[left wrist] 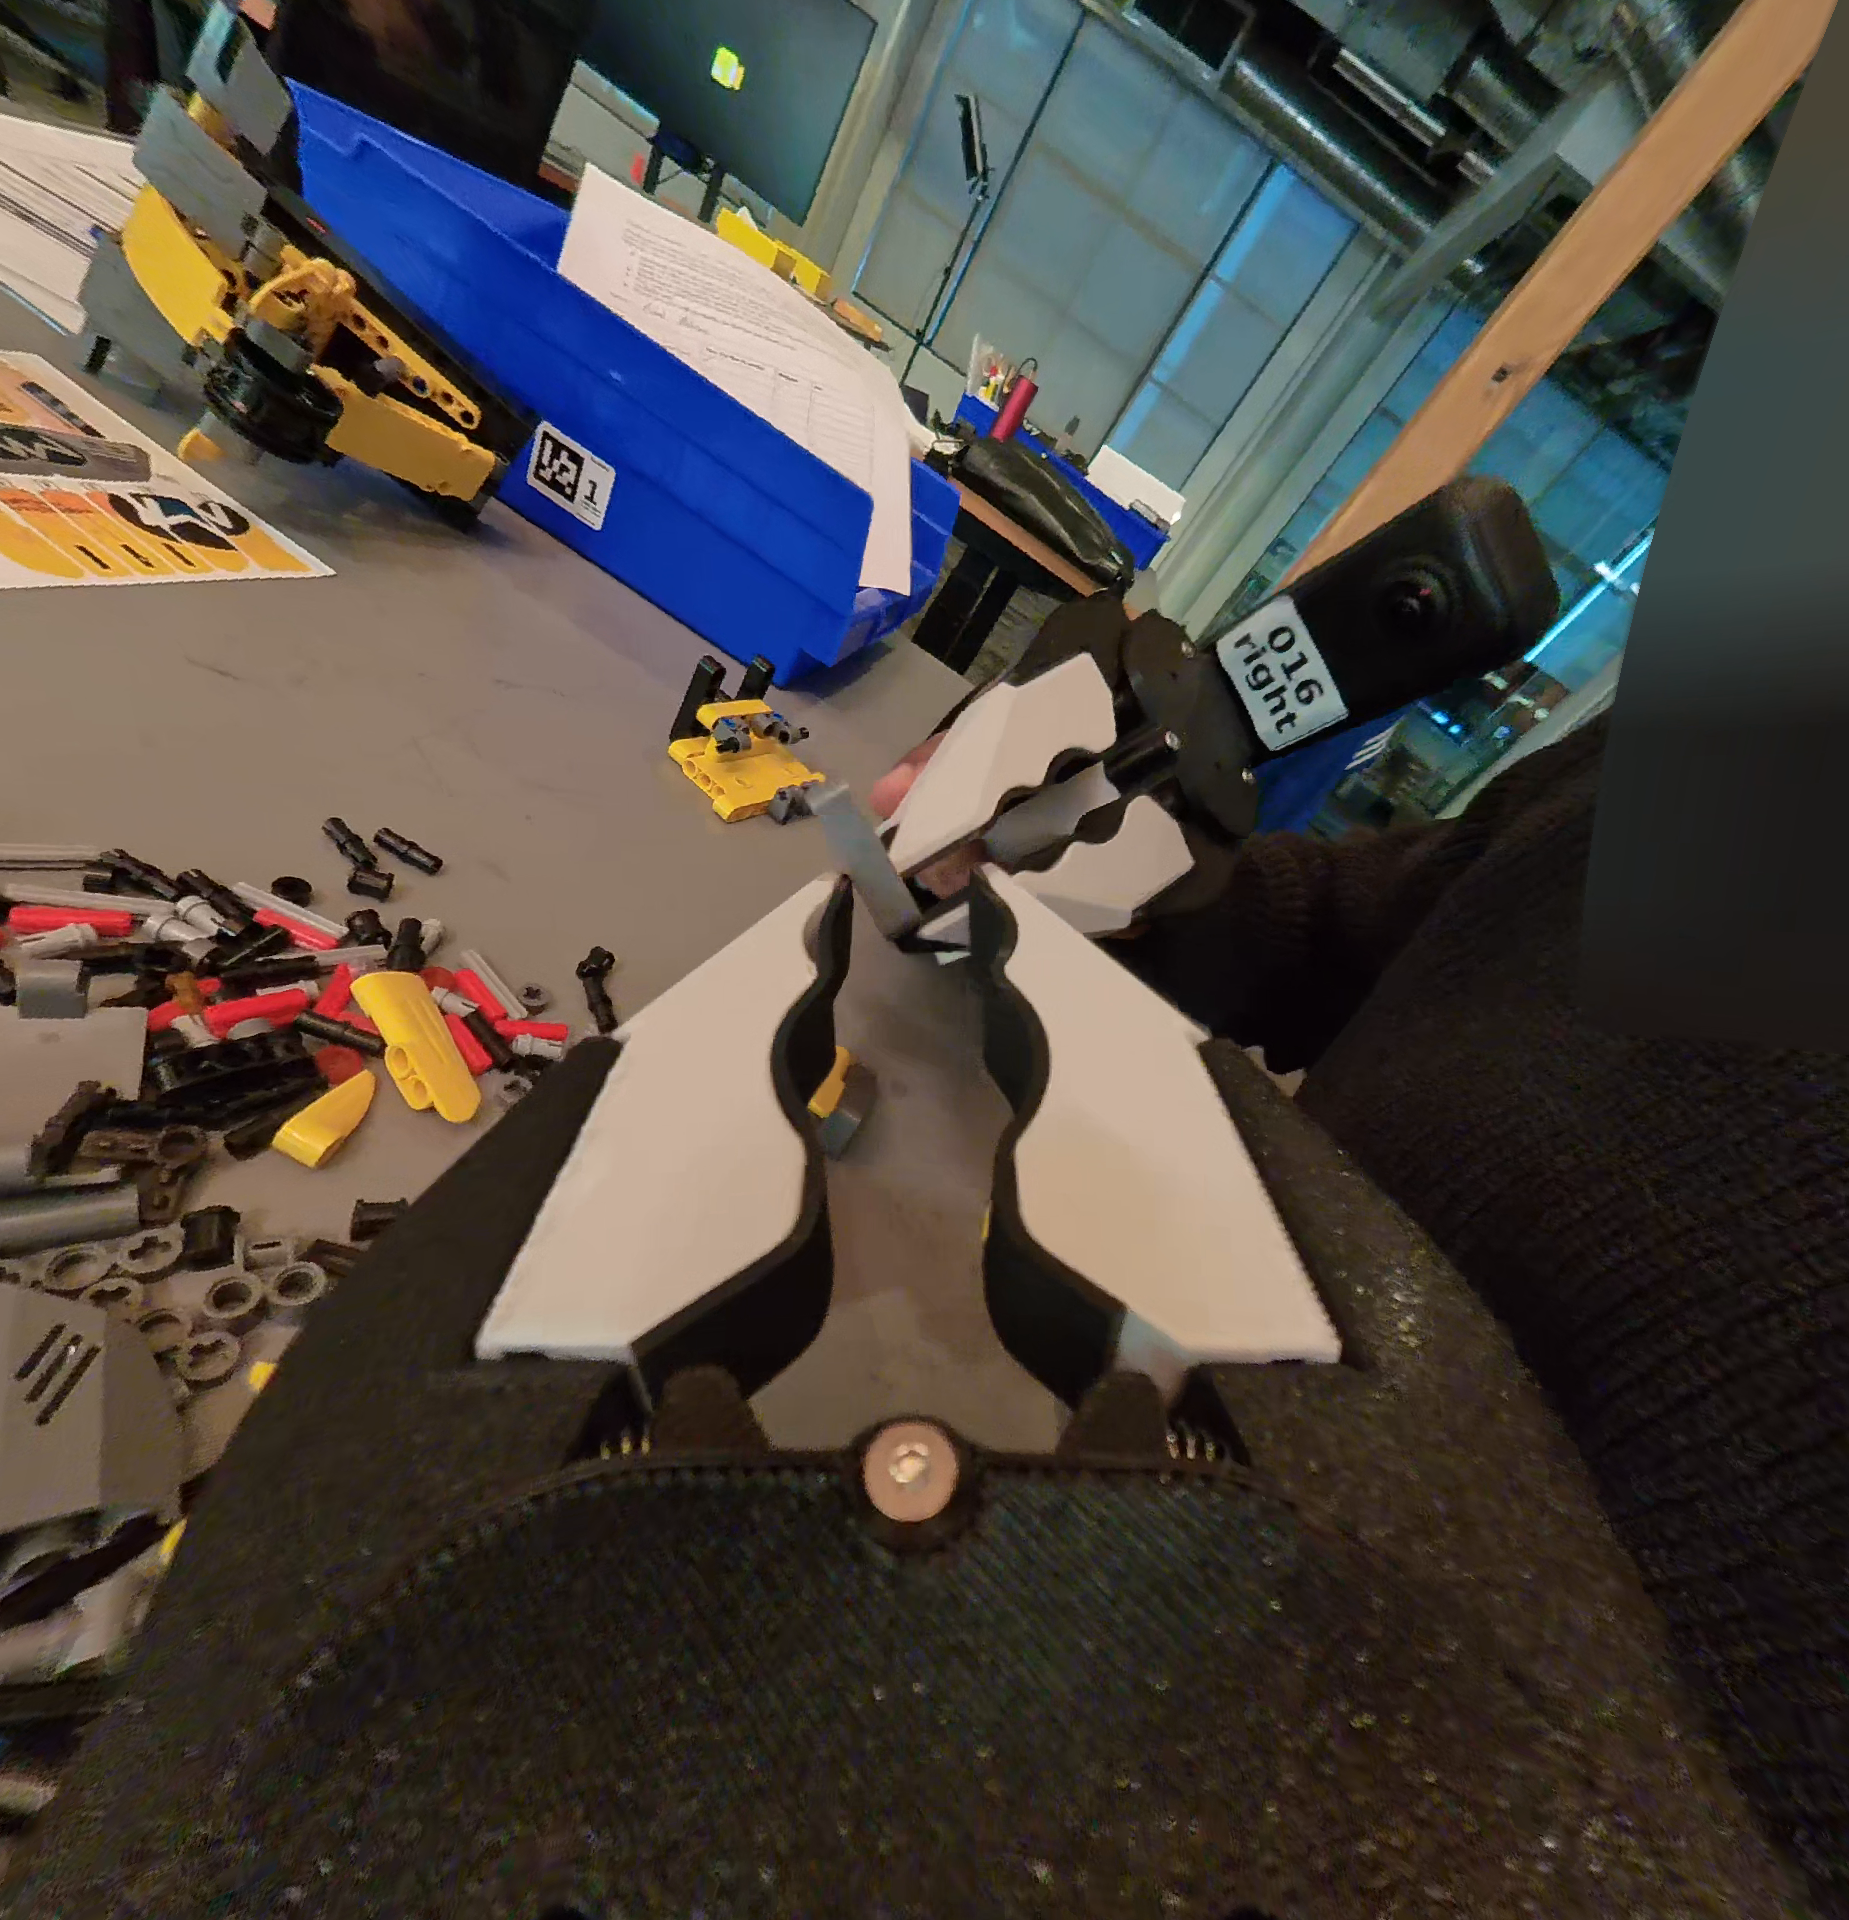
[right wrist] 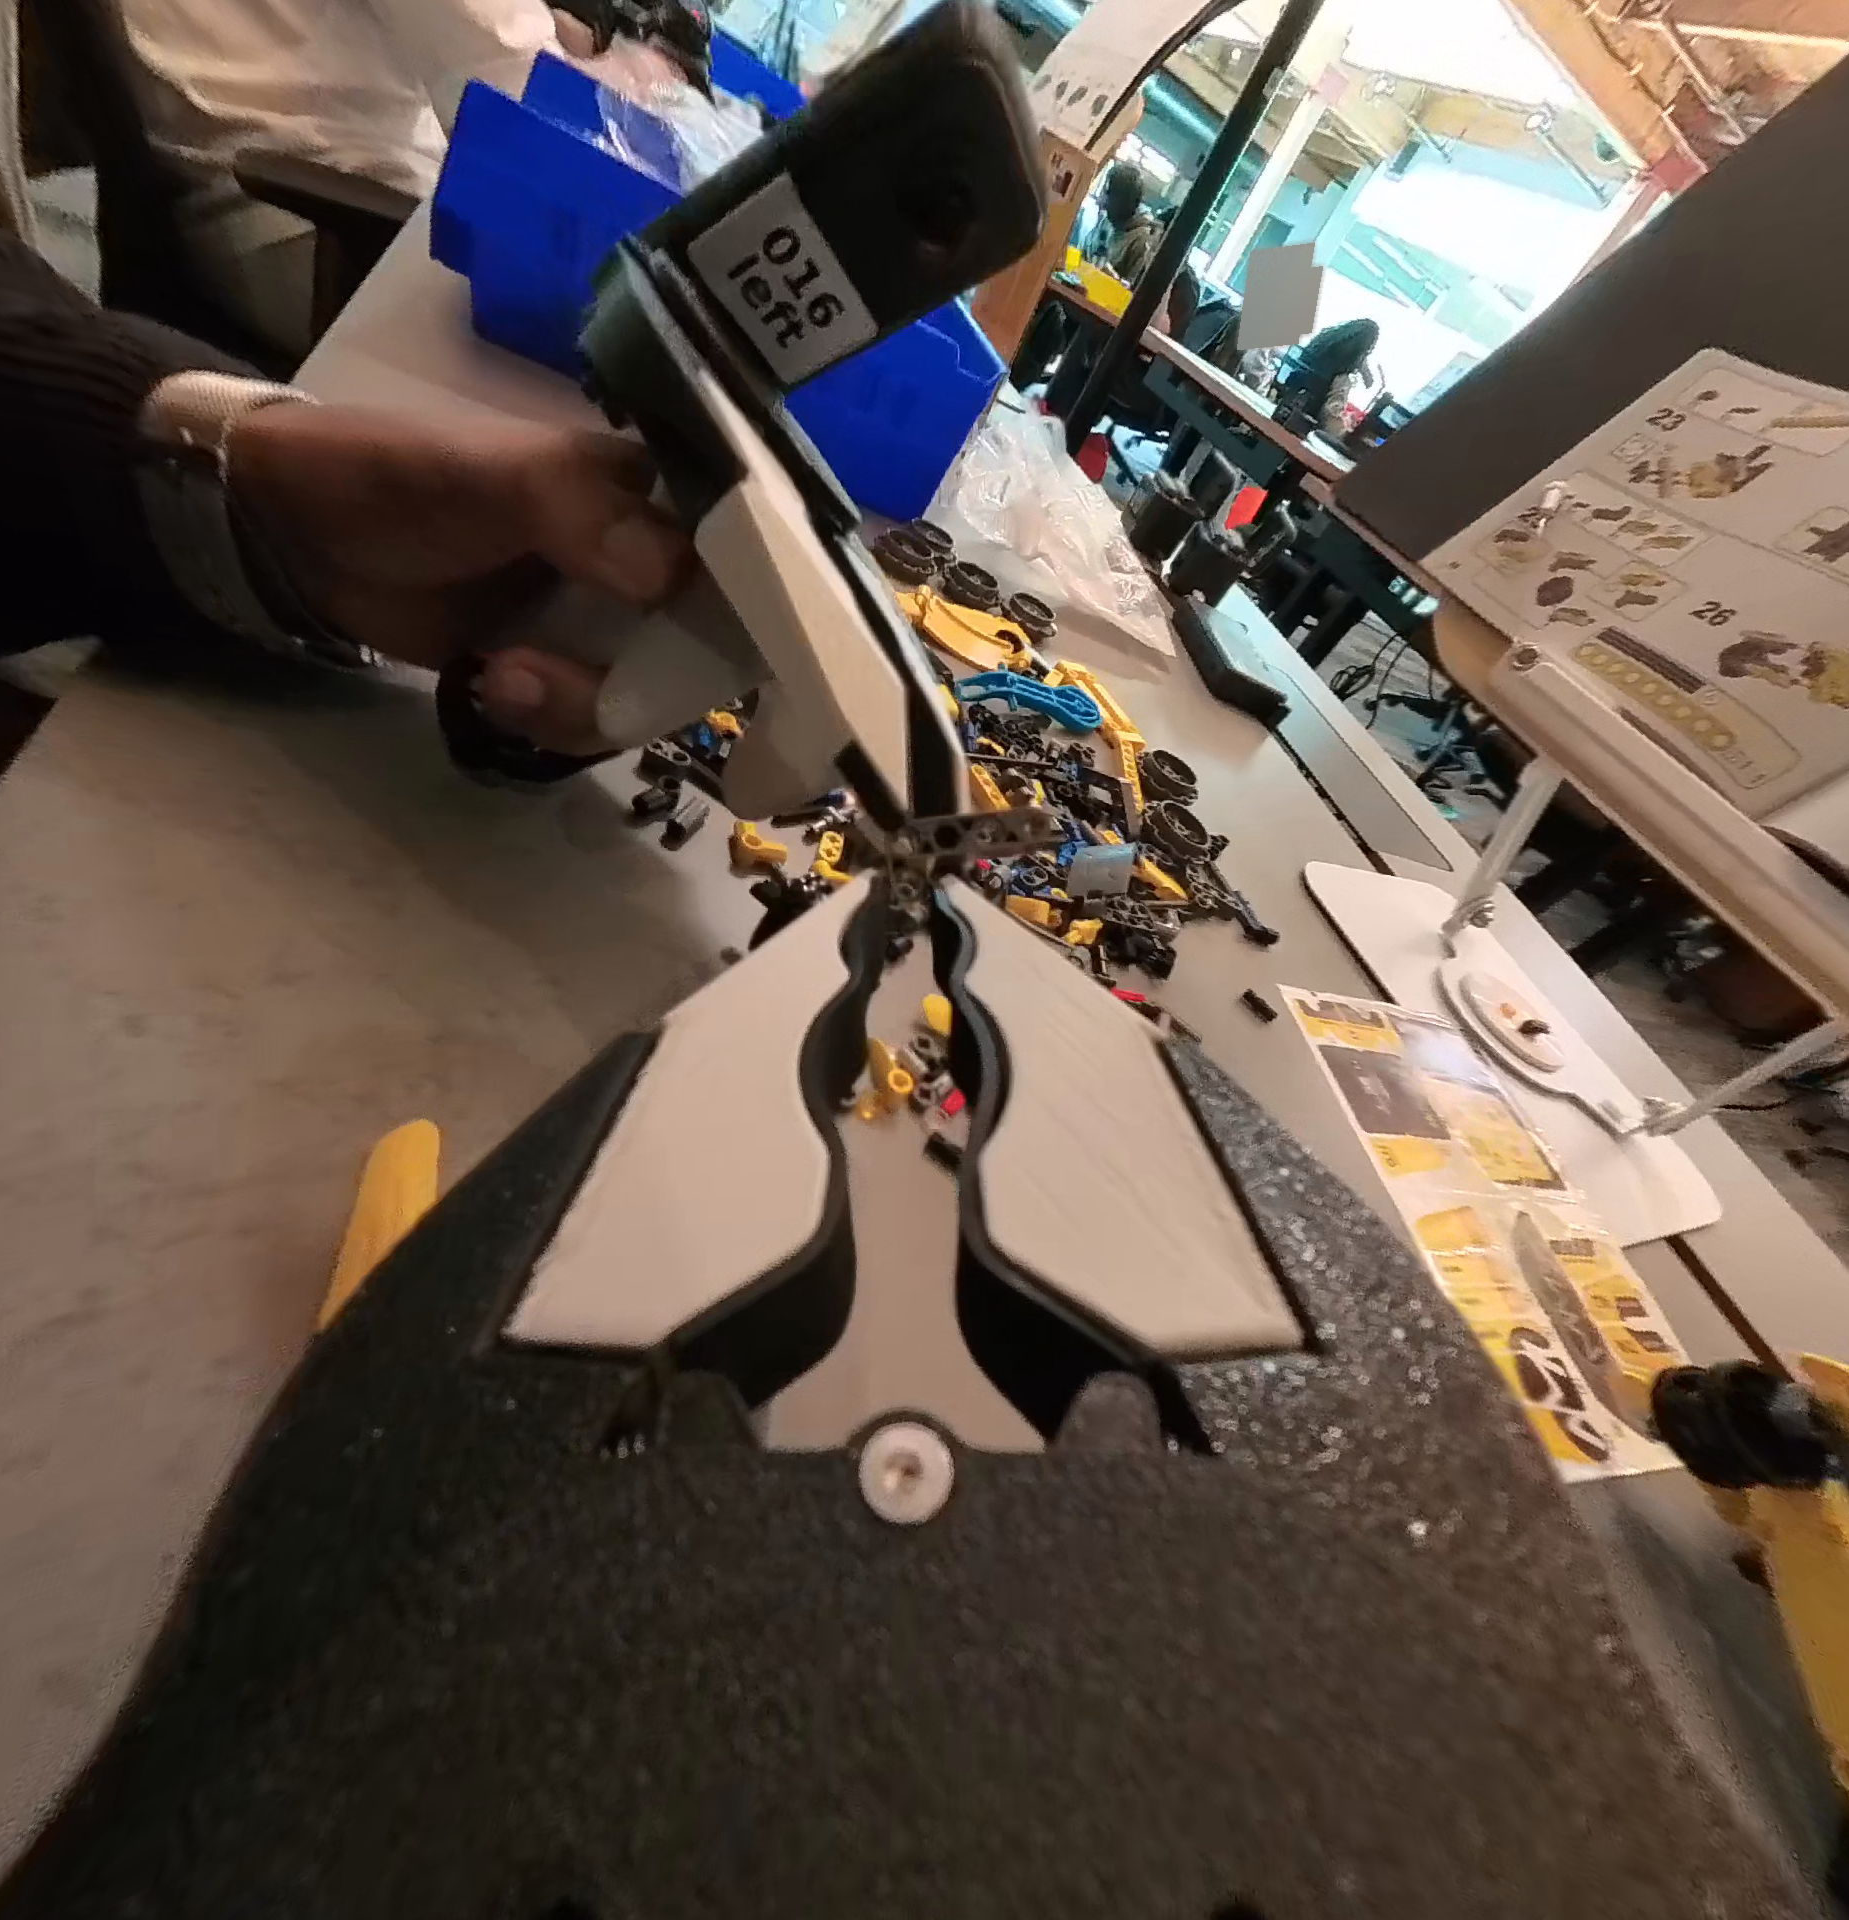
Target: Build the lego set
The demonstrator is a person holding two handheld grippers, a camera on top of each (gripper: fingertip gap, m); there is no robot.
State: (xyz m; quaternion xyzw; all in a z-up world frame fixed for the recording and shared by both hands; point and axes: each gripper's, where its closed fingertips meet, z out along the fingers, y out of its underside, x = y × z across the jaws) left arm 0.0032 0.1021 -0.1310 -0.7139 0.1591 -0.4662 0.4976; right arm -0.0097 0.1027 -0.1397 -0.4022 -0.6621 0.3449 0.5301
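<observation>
Left claw (left wrist: 904, 914) and right claw (right wrist: 909, 894) pinch one grey beam (left wrist: 870, 871).

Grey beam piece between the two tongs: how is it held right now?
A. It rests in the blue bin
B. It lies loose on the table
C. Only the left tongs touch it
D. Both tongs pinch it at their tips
D: the grey beam piece sits above the table, with the left tongs and the right tongs both closed on it at their tips.
</observation>
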